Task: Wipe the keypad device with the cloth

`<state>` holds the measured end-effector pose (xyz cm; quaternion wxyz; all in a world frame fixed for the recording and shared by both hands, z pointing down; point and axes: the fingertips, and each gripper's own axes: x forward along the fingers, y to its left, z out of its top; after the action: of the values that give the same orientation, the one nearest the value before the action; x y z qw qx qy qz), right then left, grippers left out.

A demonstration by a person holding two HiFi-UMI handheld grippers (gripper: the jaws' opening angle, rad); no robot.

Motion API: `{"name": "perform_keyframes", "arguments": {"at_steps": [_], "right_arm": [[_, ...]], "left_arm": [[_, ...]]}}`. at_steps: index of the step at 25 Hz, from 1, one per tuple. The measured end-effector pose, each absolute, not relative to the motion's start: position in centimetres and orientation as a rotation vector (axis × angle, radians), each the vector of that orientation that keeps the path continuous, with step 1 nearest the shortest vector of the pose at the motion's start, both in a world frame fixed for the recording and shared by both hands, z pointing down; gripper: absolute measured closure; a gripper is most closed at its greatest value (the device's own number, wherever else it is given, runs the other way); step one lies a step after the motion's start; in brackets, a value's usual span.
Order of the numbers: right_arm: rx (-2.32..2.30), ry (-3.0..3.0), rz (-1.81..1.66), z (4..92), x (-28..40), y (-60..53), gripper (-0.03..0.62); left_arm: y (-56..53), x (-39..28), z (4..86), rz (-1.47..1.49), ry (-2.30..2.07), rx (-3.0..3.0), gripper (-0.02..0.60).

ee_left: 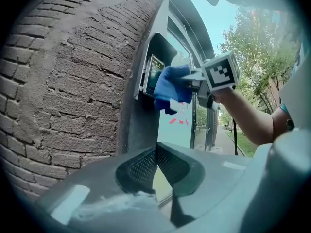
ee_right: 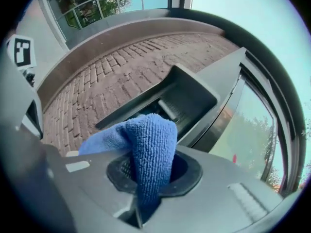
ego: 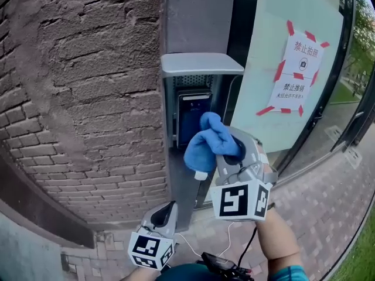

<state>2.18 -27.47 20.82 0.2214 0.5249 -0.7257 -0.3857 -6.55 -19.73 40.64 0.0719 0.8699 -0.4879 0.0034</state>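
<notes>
Head view, read together with the two gripper views. Centre of frame: the dark, glossy-screened keypad device (ego: pixel 192 113), set upright in a grey hooded metal housing (ego: pixel 202 64). A rough reddish brick wall (ego: pixel 88 86) lies to its left. To its right is a frosted glass panel (ego: pixel 263 110), which carries a white paper notice (ego: pixel 297 69) fixed with red tape. The right gripper (ego: pixel 229 152), held at the height of the device, has its jaws pinched on a blue microfibre cloth (ego: pixel 210 140). The right gripper view shows the cloth standing up from between the jaws and folding over toward the housing. In the head view the bunched cloth overlaps the lower right part of the screen. In the left gripper view it lies at the face of the device, touching or just short of it; contact cannot be confirmed. The left gripper (ego: pixel 166 208) hangs low, at lower centre of the frame and well apart from the device. Its own view shows the jaw tips pressed together with nothing between them. Progress, as a judgement: the cloth is in the gripper and at the device, so the wiping itself is at hand or under way. No streak or cleaned patch shows on the screen, so how much has been covered cannot be read — the upper screen and the surround presumably remain.
</notes>
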Motion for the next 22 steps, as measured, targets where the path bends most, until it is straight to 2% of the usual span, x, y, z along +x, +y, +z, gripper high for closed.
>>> {"name": "perform_keyframes", "arguments": {"at_steps": [4, 8, 13, 22], "right_arm": [[1.610, -1.971, -1.271, 12.5, 2.9, -26.8, 0.553], [1.636, -1.900, -1.323, 9.5, 3.1, -27.6, 0.553], [1.605, -1.925, -1.239, 12.8, 3.1, -28.3, 0.554], [1.485, -2.022, -0.999, 23.6, 2.5, -29.0, 0.554]], "left_arm": [[-19.7, -6.6, 40.4, 0.002, -1.467, 2.617, 0.586], [-19.5, -6.8, 40.4, -0.007, -1.475, 2.615, 0.586], [-19.3, -6.7, 40.8, 0.011, -1.465, 2.613, 0.586], [-19.5, -5.4, 41.1, 0.050, -1.428, 2.633, 0.586]]}}
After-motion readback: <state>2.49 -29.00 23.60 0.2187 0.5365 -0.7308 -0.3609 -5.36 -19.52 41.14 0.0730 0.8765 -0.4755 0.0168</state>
